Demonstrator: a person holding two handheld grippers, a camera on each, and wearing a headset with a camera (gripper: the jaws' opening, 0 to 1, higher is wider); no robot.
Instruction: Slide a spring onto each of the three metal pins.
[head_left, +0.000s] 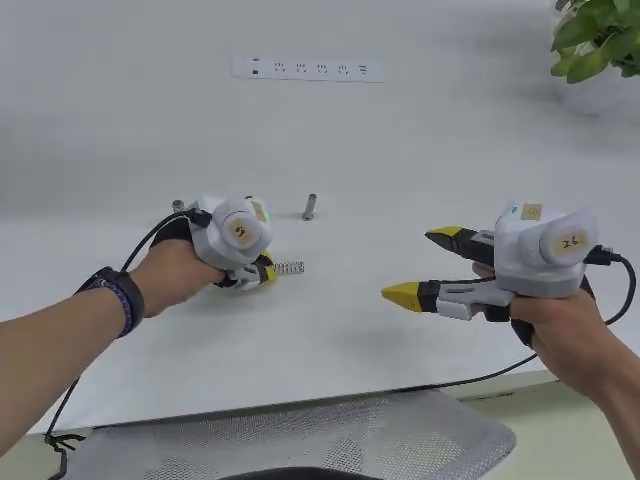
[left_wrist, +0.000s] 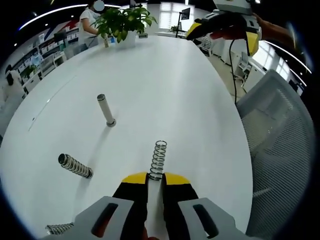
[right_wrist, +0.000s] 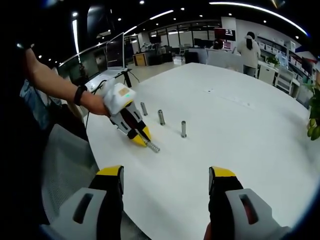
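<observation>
My left gripper (left_wrist: 155, 179) is shut on the near end of a small steel spring (left_wrist: 158, 159), which lies low over the white table and points away from the jaws. Ahead and to the left stands a bare metal pin (left_wrist: 106, 110). A second pin (left_wrist: 75, 166) wears a coil, and another coil (left_wrist: 60, 228) shows at the lower left edge. In the head view the left gripper (head_left: 262, 272) holds the spring (head_left: 289, 267) below the bare pin (head_left: 309, 207). My right gripper (head_left: 425, 265) hovers open and empty to the right. Its own view shows three pins (right_wrist: 161, 117) in a row.
A white power strip (head_left: 306, 68) lies at the far side of the table (head_left: 330, 330). A potted plant (head_left: 598, 45) stands at the far right corner. A grey mesh chair (head_left: 300, 440) sits under the near edge. Cables trail from both grippers.
</observation>
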